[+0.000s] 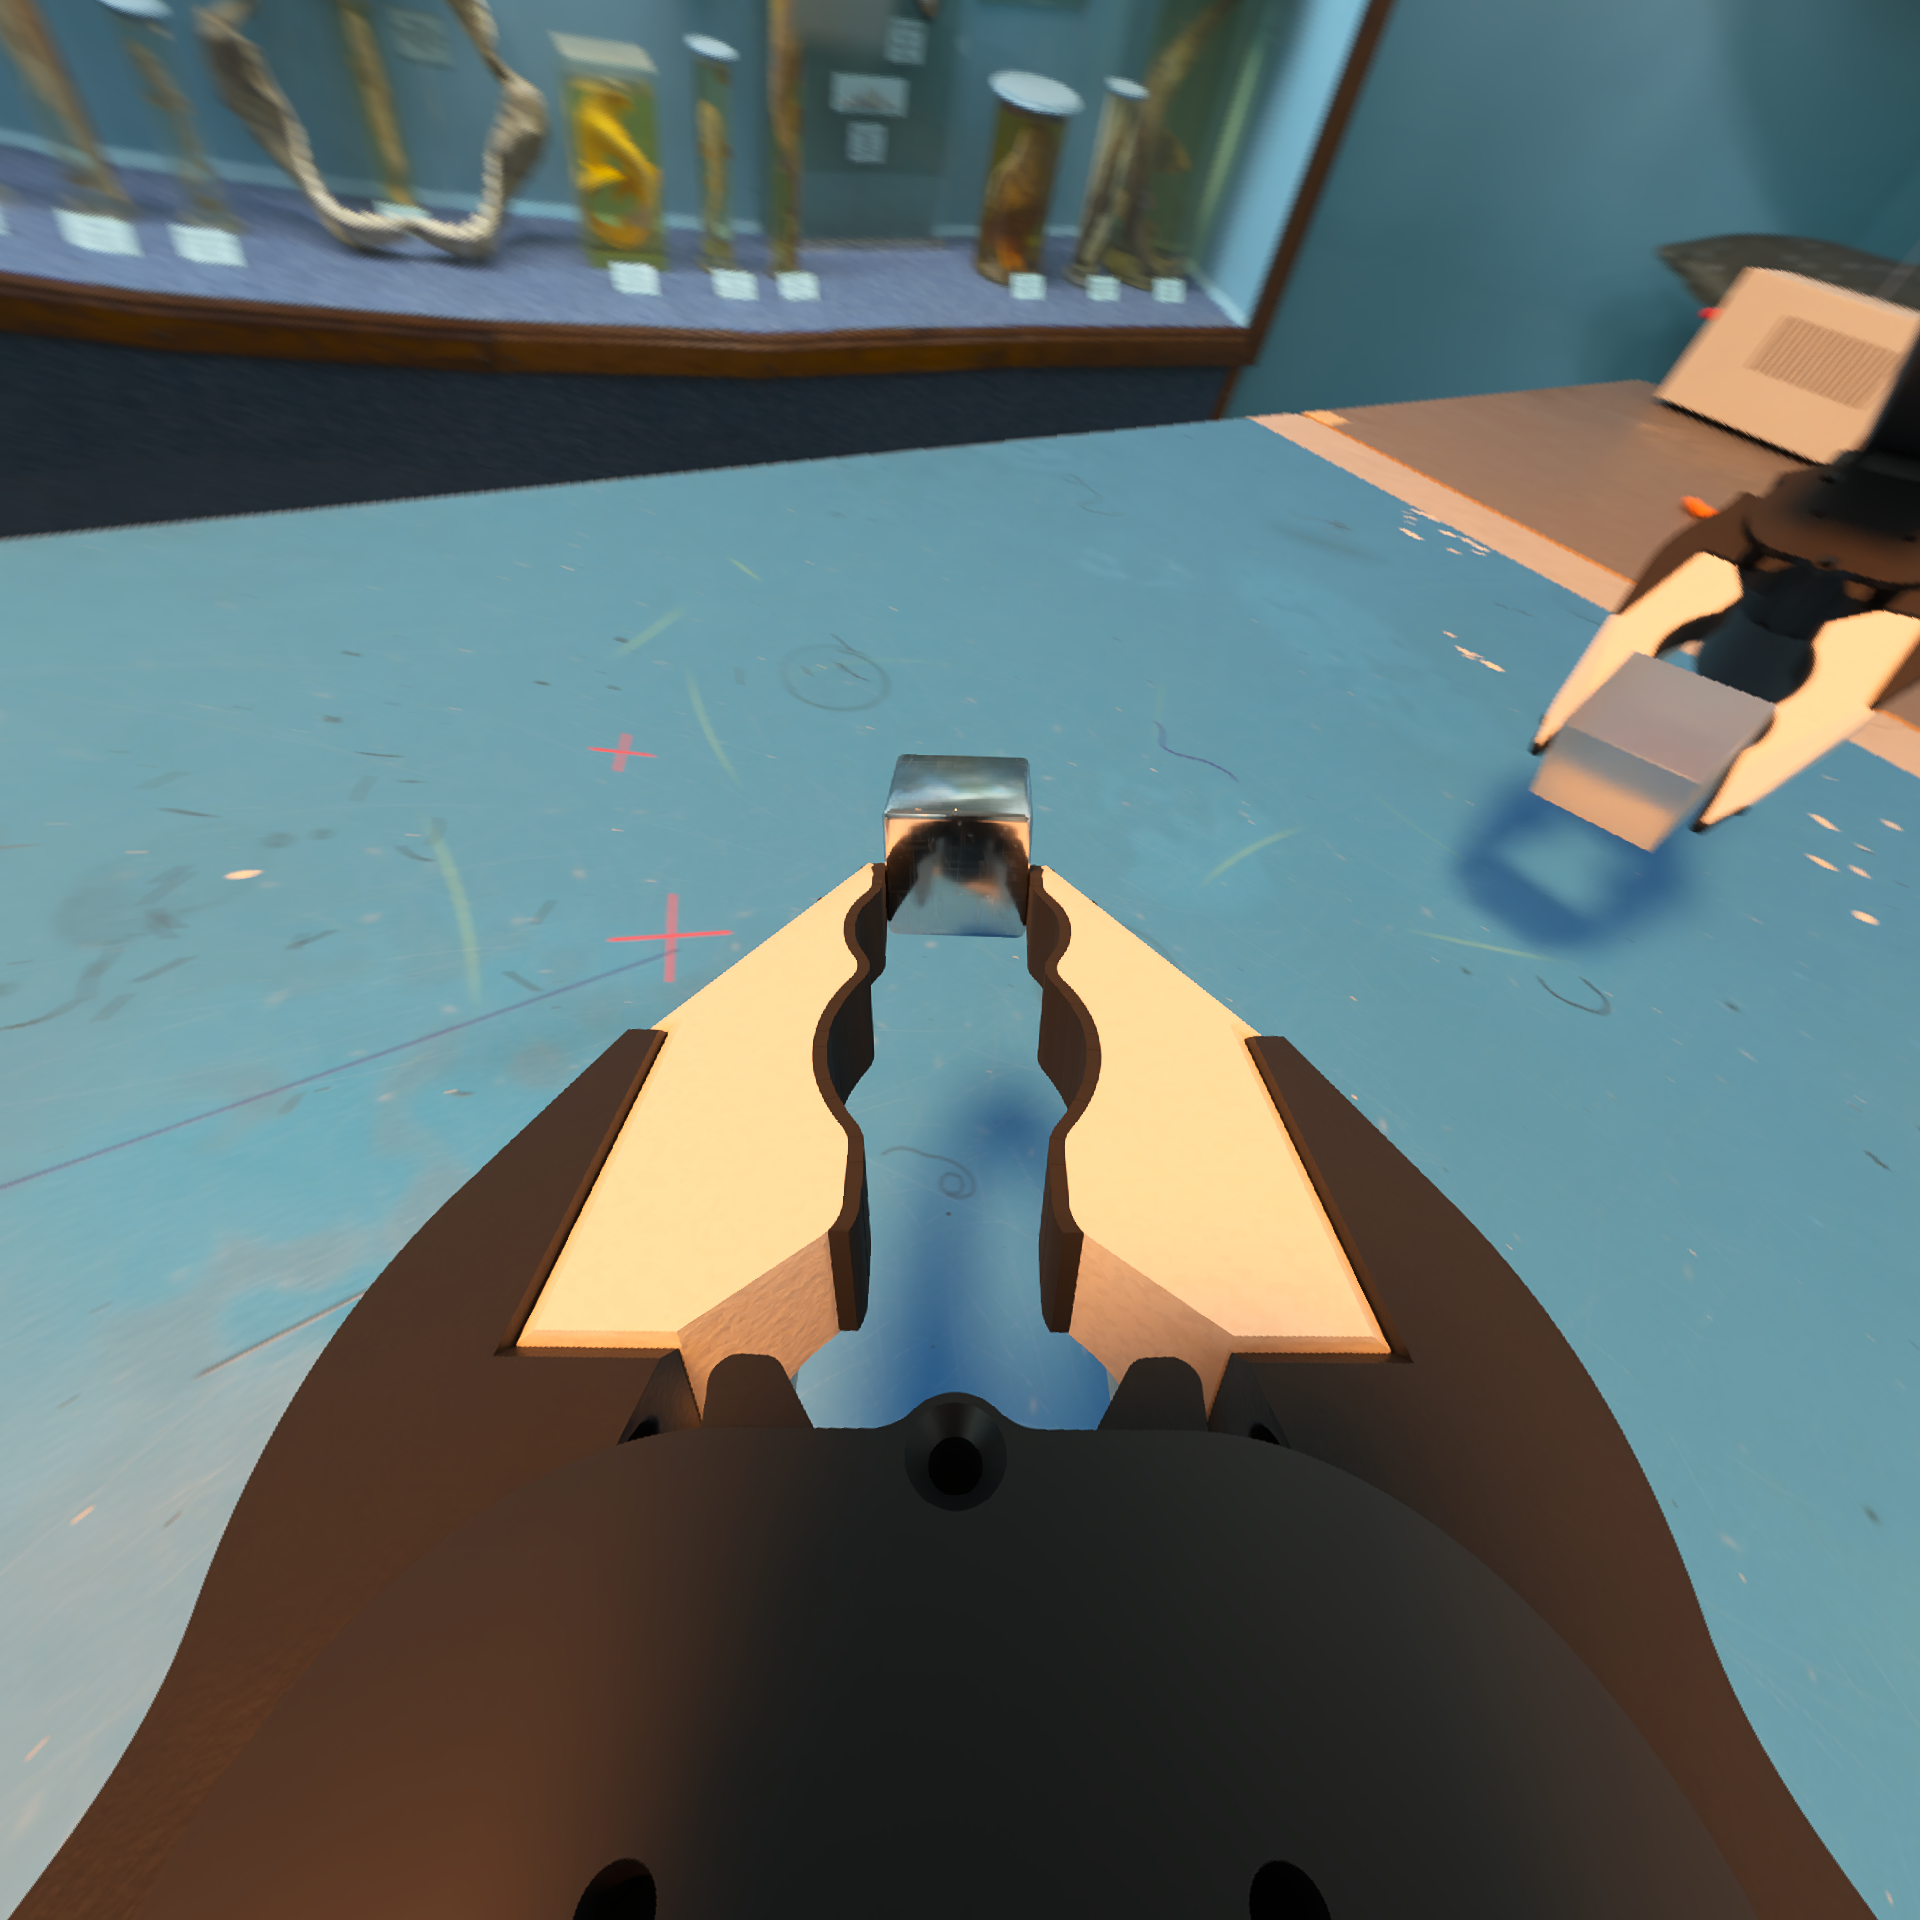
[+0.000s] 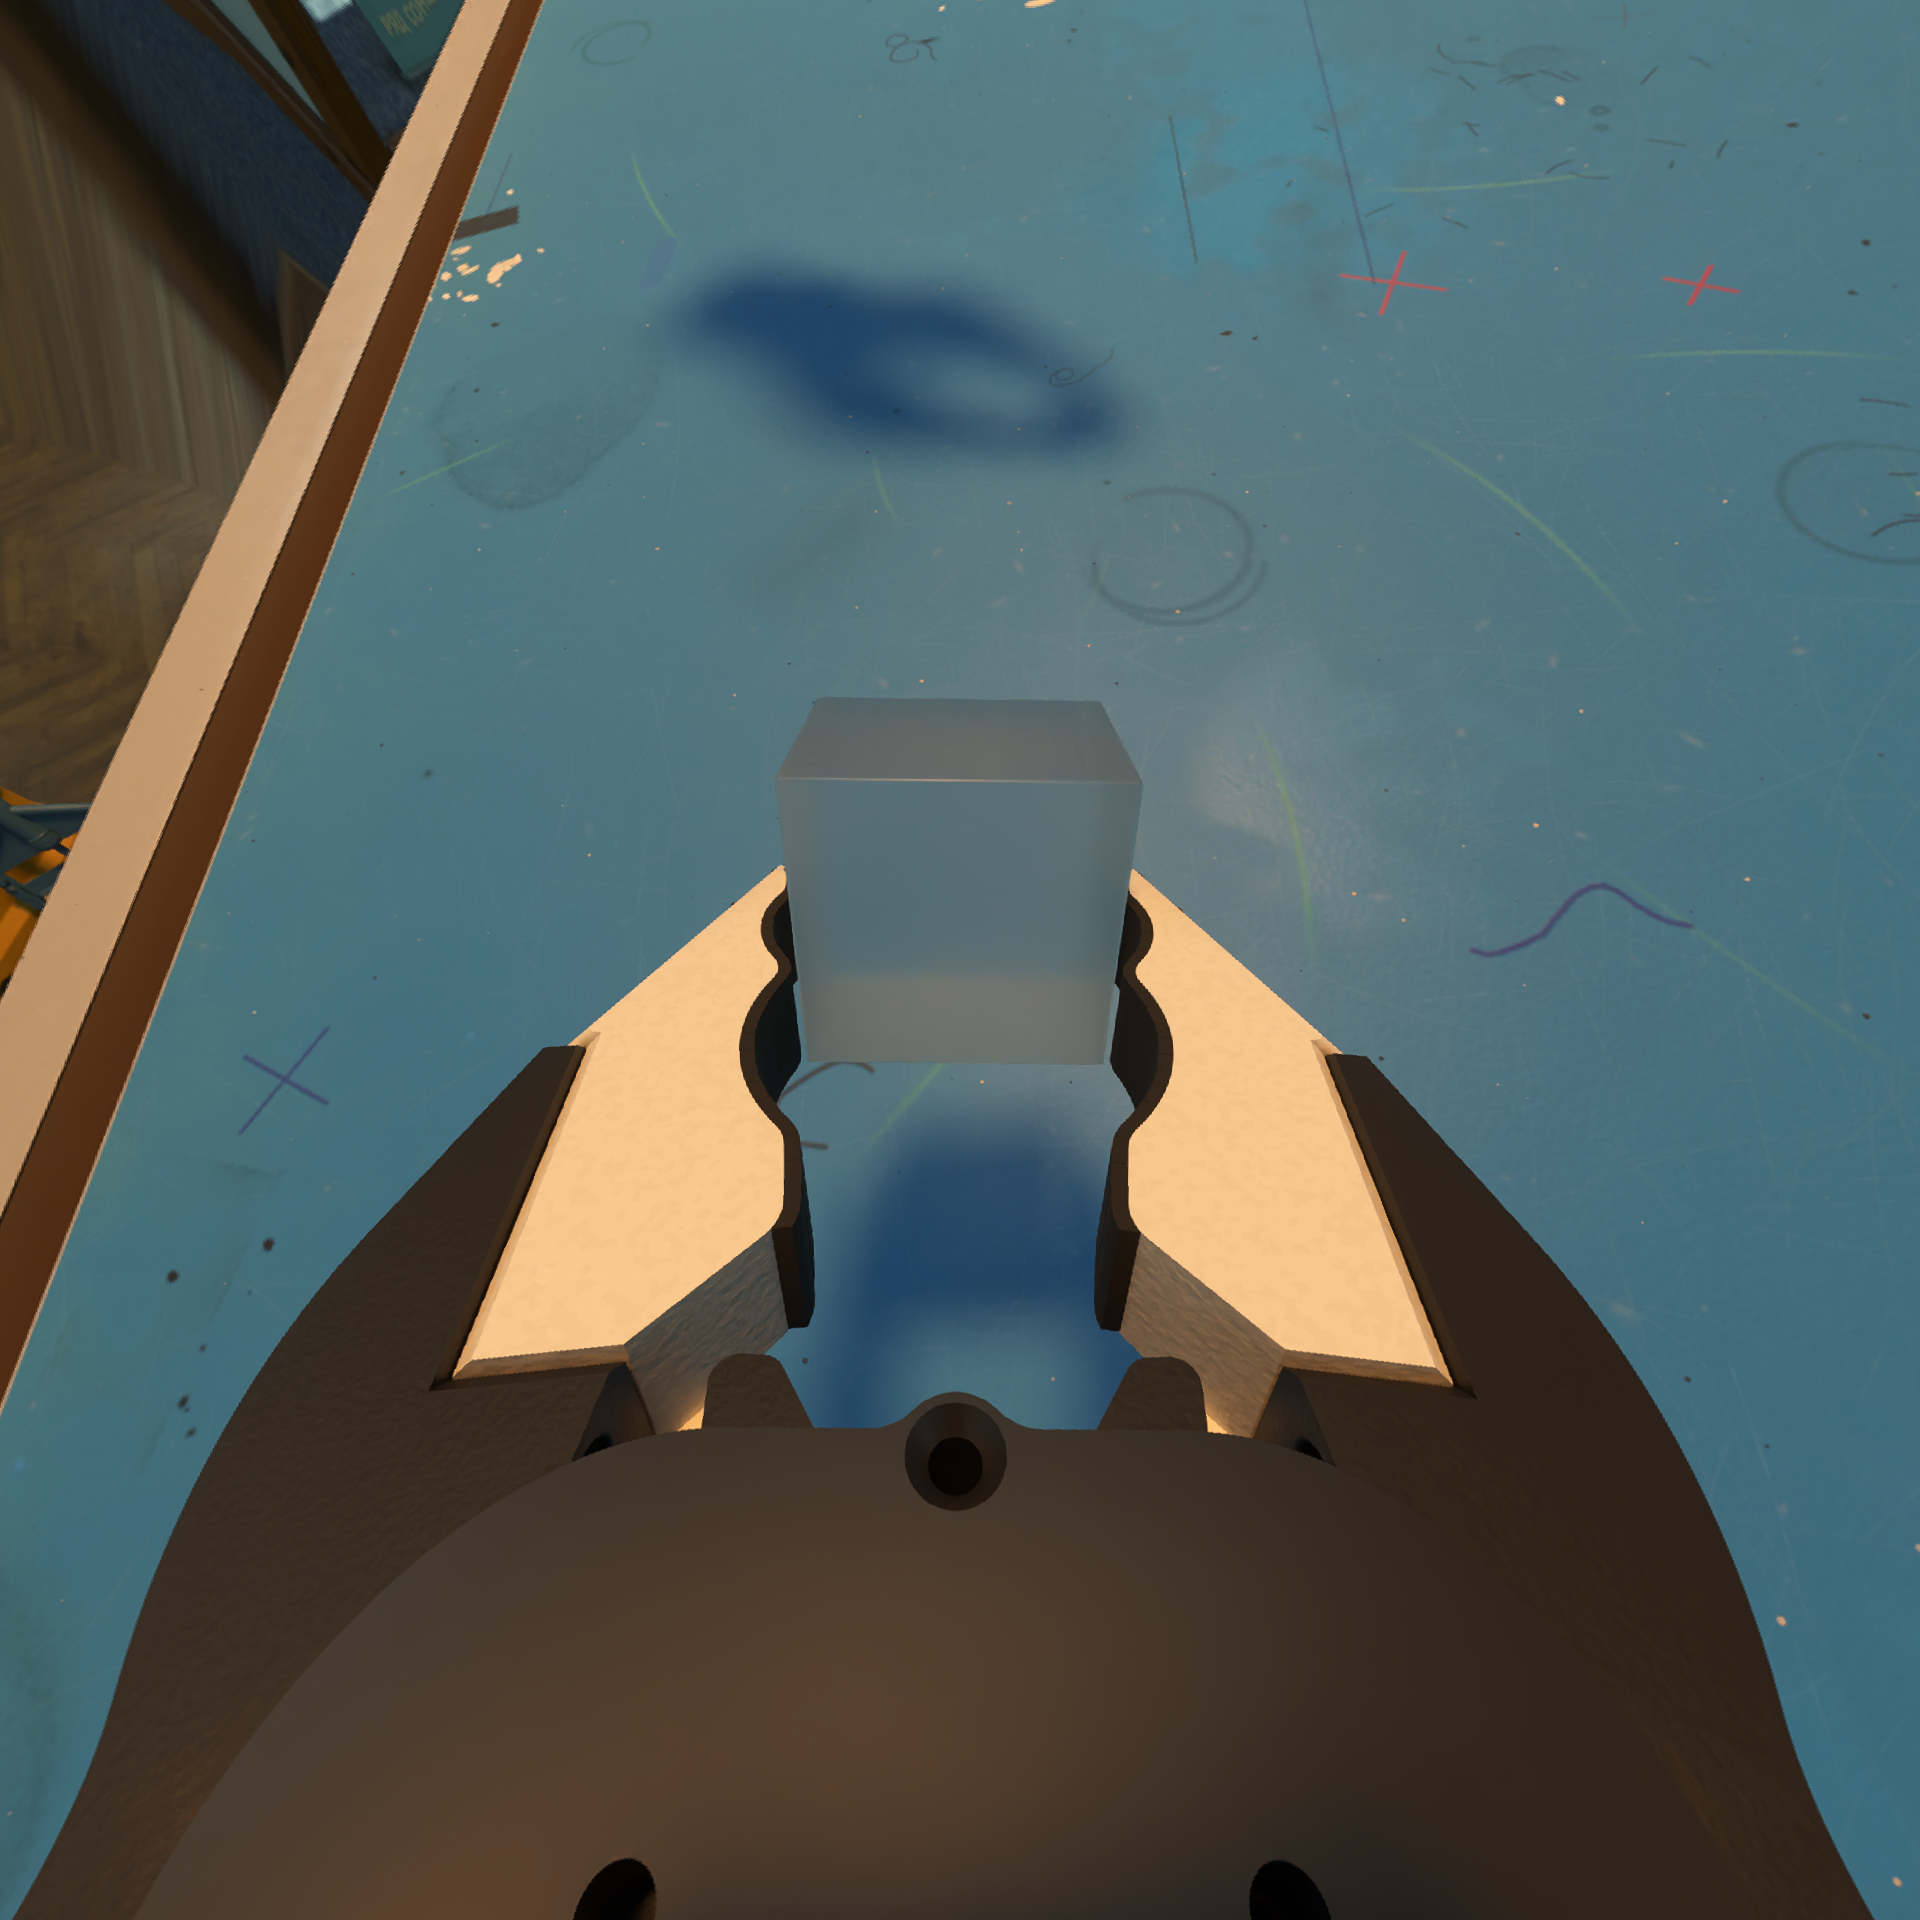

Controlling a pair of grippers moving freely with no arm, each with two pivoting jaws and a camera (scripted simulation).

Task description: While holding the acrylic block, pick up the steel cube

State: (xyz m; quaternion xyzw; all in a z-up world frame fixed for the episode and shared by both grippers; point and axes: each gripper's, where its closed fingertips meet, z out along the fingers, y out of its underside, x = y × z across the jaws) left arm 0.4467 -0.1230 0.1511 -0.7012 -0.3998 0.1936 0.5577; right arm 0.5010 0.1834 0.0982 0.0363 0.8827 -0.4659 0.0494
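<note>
My left gripper [image 1: 956, 894] is shut on the small shiny steel cube [image 1: 957, 844], gripped between its fingertips and held above the blue table [image 1: 416, 1039]; its shadow lies on the table below. My right gripper [image 2: 956, 935] is shut on the frosted, see-through acrylic block [image 2: 956, 883] and holds it above the table. In the left wrist view the right gripper [image 1: 1652, 779] shows at the far right, with the acrylic block [image 1: 1647, 748] in its fingers and a shadow under it.
The table's tan edge [image 2: 239, 665] runs along the left of the right wrist view, with wooden floor beyond. A pale box [image 1: 1808, 358] stands on a brown surface at the far right. A display case with jars [image 1: 623, 166] lines the back wall. Red crosses [image 1: 670, 935] mark the table.
</note>
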